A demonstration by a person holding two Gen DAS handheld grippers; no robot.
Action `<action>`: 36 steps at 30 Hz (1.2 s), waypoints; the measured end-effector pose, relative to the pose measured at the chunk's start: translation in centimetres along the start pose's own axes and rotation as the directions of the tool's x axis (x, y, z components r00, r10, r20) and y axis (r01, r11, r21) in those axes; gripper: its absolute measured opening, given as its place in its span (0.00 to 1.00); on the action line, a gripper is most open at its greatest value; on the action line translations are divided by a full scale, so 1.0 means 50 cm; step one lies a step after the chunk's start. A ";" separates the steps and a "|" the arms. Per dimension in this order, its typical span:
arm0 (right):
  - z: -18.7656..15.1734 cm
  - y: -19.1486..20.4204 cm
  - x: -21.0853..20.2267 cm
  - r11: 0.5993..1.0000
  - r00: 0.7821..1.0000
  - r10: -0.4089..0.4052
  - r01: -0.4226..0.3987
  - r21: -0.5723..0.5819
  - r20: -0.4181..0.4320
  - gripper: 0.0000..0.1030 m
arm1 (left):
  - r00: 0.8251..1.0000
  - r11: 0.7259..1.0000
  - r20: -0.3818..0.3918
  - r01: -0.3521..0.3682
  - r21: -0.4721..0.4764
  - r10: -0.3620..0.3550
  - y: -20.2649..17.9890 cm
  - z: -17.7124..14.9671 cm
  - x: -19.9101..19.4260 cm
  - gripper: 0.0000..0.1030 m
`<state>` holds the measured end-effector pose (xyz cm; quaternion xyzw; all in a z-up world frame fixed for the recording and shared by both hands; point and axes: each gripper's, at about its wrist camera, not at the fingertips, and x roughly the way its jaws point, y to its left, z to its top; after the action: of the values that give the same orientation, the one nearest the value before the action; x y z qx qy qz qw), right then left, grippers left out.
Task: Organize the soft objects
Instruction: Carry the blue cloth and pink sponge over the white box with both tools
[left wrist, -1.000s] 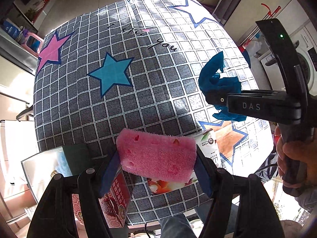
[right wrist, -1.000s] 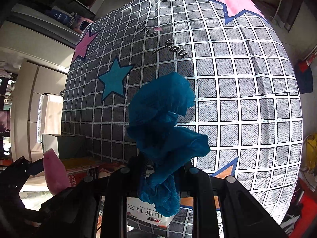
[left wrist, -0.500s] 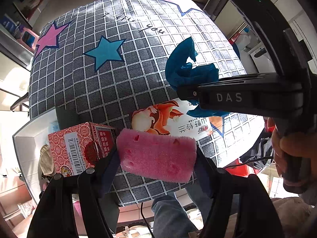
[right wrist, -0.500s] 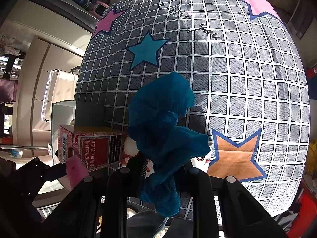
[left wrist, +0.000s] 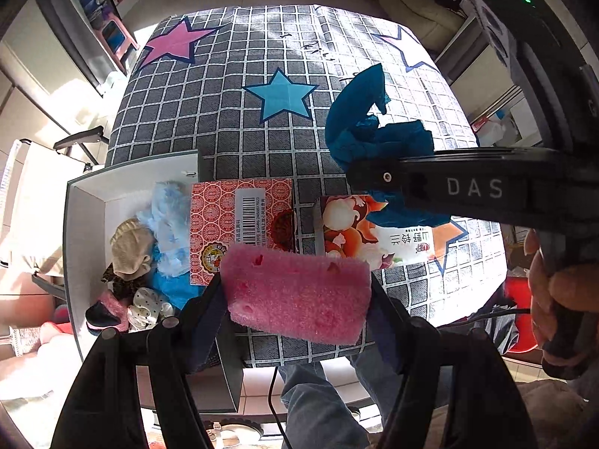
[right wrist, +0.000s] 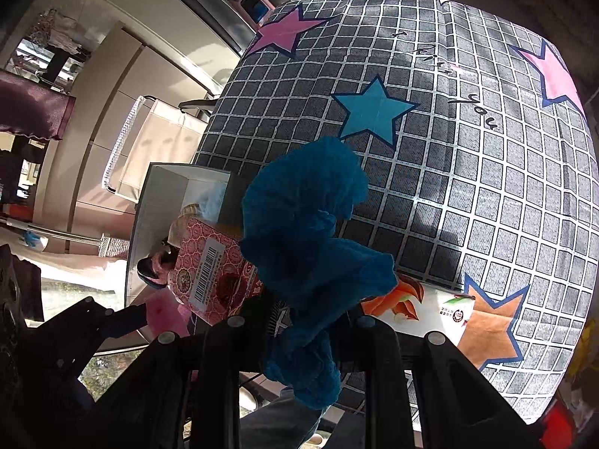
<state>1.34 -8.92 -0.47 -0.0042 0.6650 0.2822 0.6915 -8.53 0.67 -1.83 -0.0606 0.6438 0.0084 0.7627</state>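
While the left tool (left wrist: pixel 297 293) pinches a pink sponge (left wrist: pixel 297 288), porous and pitted with small holes, above the near edge of the worktop (left wrist: pixel 232 119), the right tool (right wrist: pixel 299 331) clamps a crumpled, ruffled blue cloth (right wrist: pixel 307 232) over two cartons beside a white box (left wrist: pixel 91 202) of soft things.

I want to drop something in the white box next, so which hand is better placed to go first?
Left, probably. The left tool holds the pink sponge right beside the white box, while the right tool's blue cloth hangs farther off, past the cartons.
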 end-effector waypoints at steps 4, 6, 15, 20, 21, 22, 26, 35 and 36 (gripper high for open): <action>0.005 0.062 0.004 0.997 1.000 0.011 -0.011 -0.071 -0.008 0.24 | 0.999 0.996 0.041 -0.028 -0.085 0.031 0.052 -0.022 -0.027 0.71; 0.007 0.093 0.007 0.994 1.000 0.016 -0.017 -0.108 -0.012 0.24 | 0.996 0.991 0.062 -0.050 -0.126 0.058 0.078 -0.033 -0.040 0.71; 0.001 0.249 0.034 0.959 0.997 0.051 -0.064 -0.275 -0.052 0.24 | 0.989 0.954 0.057 -0.118 -0.277 0.139 0.183 -0.094 -0.047 0.71; -0.012 0.314 0.051 0.937 0.995 0.063 -0.086 -0.338 -0.076 0.24 | 0.987 0.939 0.032 -0.139 -0.314 0.157 0.212 -0.126 -0.037 0.71; -0.015 0.320 0.056 0.935 0.995 0.064 -0.089 -0.344 -0.083 0.24 | 0.987 0.937 0.029 -0.140 -0.321 0.157 0.216 -0.131 -0.036 0.71; -0.018 0.326 0.060 0.933 0.994 0.063 -0.090 -0.348 -0.088 0.24 | 0.987 0.935 0.027 -0.140 -0.327 0.157 0.220 -0.134 -0.035 0.71; -0.026 0.338 0.071 0.930 0.993 0.060 -0.094 -0.355 -0.105 0.24 | 0.987 0.931 0.025 -0.142 -0.337 0.159 0.229 -0.143 -0.034 0.71; -0.024 0.348 0.079 0.931 0.992 0.052 -0.090 -0.353 -0.115 0.24 | 0.986 0.934 0.023 -0.149 -0.324 0.165 0.233 -0.138 -0.032 0.71; -0.023 0.348 0.080 0.932 0.992 0.051 -0.089 -0.352 -0.116 0.24 | 0.986 0.935 0.022 -0.148 -0.322 0.164 0.233 -0.137 -0.031 0.71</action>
<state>-6.80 6.82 2.14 -0.1206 0.6377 0.4221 0.6329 -16.58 11.64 -2.39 -0.1318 0.6179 0.1745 0.7552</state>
